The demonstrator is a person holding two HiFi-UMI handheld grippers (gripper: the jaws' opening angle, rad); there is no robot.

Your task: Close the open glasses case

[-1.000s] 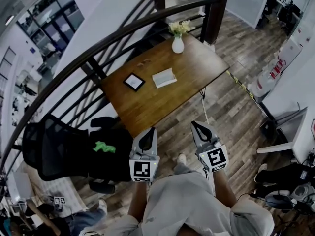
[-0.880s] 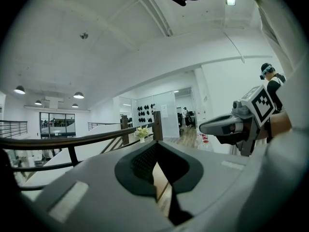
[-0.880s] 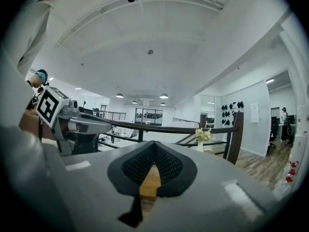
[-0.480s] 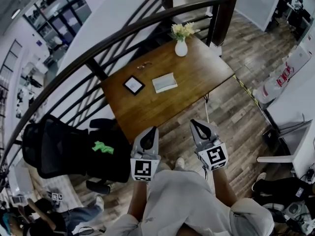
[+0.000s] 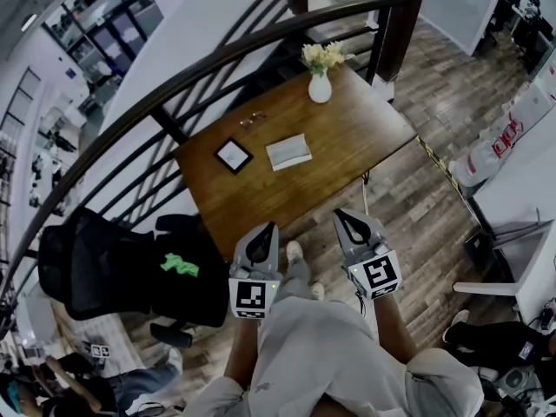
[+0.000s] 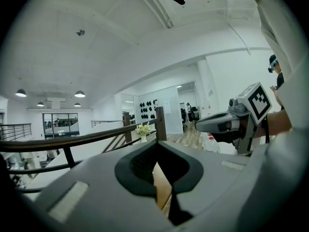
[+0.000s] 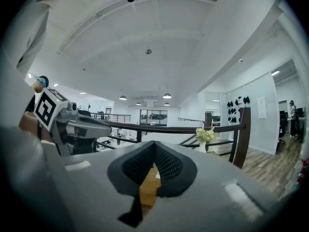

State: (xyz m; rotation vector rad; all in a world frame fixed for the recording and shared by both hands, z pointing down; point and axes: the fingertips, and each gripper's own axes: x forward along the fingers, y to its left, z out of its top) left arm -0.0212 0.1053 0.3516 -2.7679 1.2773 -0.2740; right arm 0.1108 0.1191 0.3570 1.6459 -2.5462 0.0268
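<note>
While I stand back from the desk (image 5: pixel 347 137), the head view shows the pale glasses case (image 5: pixel 288 151) near its middle, long axis running roughly 8 to 2 o'clock, its lid too small to judge. It lies well apart, at 12 o'clock from my left tongs (image 5: pixel 267 229) and 11 o'clock from my right tongs (image 5: pixel 340 215), neither clearly nearer.

Left gripper view: tongs pressed together, holding nothing, a sliver of desk beyond.

Right gripper view: likewise closed and empty.
</note>
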